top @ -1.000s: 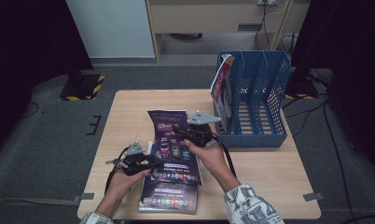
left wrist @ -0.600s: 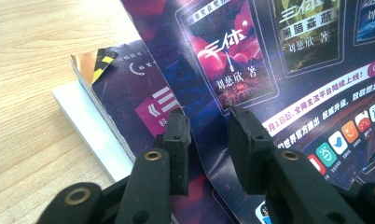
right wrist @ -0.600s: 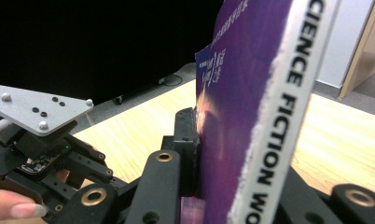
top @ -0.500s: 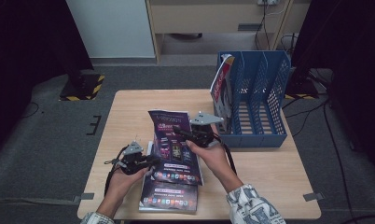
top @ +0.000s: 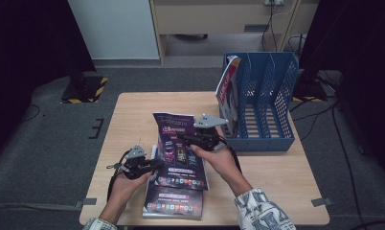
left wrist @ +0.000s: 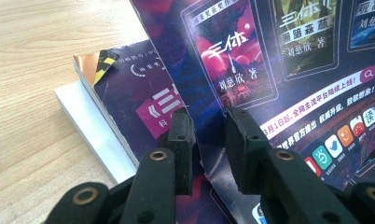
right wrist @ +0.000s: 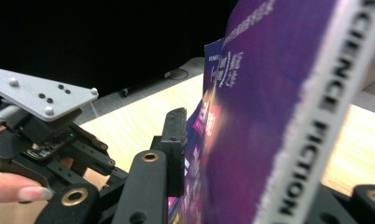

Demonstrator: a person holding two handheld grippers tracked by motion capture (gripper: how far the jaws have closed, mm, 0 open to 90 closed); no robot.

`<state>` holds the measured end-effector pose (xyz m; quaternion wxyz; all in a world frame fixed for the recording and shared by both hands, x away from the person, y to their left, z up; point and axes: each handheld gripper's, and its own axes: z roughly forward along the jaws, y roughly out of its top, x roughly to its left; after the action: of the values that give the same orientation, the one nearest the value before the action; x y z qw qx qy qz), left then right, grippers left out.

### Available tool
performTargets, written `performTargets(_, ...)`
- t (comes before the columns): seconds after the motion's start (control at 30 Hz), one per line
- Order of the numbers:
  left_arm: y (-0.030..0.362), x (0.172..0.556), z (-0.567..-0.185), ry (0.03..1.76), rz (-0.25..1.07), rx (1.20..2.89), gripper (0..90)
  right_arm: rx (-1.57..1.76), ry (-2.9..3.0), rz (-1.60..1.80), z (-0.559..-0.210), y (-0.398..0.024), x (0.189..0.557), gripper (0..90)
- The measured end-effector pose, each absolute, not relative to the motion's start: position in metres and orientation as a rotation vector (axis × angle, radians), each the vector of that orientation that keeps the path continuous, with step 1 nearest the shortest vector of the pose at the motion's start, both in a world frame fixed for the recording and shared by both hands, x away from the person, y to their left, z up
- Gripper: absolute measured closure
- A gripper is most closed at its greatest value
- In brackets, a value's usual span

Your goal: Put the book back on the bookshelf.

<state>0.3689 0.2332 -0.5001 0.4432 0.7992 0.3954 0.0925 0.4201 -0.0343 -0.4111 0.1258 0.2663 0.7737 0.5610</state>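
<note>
High view: wooden table (top: 133, 110). A purple magazine (top: 178, 143) is lifted at a tilt over a stack of like magazines (top: 174, 199) near the front edge. Left tongs (top: 154, 164) hold its lower left edge; right tongs (top: 183, 138) hold it higher up, on the side towards a blue file rack (top: 265, 103) at the table's right. One magazine (top: 227, 86) already stands in the rack's leftmost slot.

Left gripper view: left tongs (left wrist: 209, 140) straddle the edge of the glossy cover (left wrist: 288, 70), which runs between the jaws. Jaws have just been closing; they sit close on the sheet, and the grip reads as clamped on the magazine, though on thin paper only. The stack (left wrist: 113, 121) lies underneath, with bare table (left wrist: 31, 70) beyond.

Right gripper view: right tongs (right wrist: 209, 154) have the magazine's spine (right wrist: 311, 116) between the jaws, lettering facing the camera. Jaws have just been opening; the left pad looks to be at the cover, but I cannot tell whether it presses. The other gripper (right wrist: 45, 121) shows behind.

Risks, as judged: if the right grip slackens further, the weight falls to the left tongs' hold on the cover edge, which could tear, crease or slip free. The magazine could then flop onto the stack and shove it askew.
</note>
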Motion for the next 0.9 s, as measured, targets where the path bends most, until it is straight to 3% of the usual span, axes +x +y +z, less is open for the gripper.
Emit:
performTargets(0.27, 0.232, 0.368, -0.498, 0.966, 0.248, 1.995, 71.9, 0.774, 2.283, 1.586, -0.406, -0.031, 0.423, 69.2)
performTargets(0.43, 0.232, 0.368, -0.498, 0.966, 0.25, 1.995, 71.9, 0.759, 2.29, 1.539, -0.405, -0.03, 0.423, 76.4)
performTargets(0.7, 0.233, 0.368, -0.493, 0.965, 0.266, 1.97, 72.1, 0.775, 2.271, 1.57, -0.402, -0.034, 0.424, 79.5)
performTargets(0.9, 0.24, 0.369, -0.486, 0.977, 0.306, 1.915, 76.4, 0.717, 2.221, 1.614, -0.392, -0.033, 0.423, 79.8)
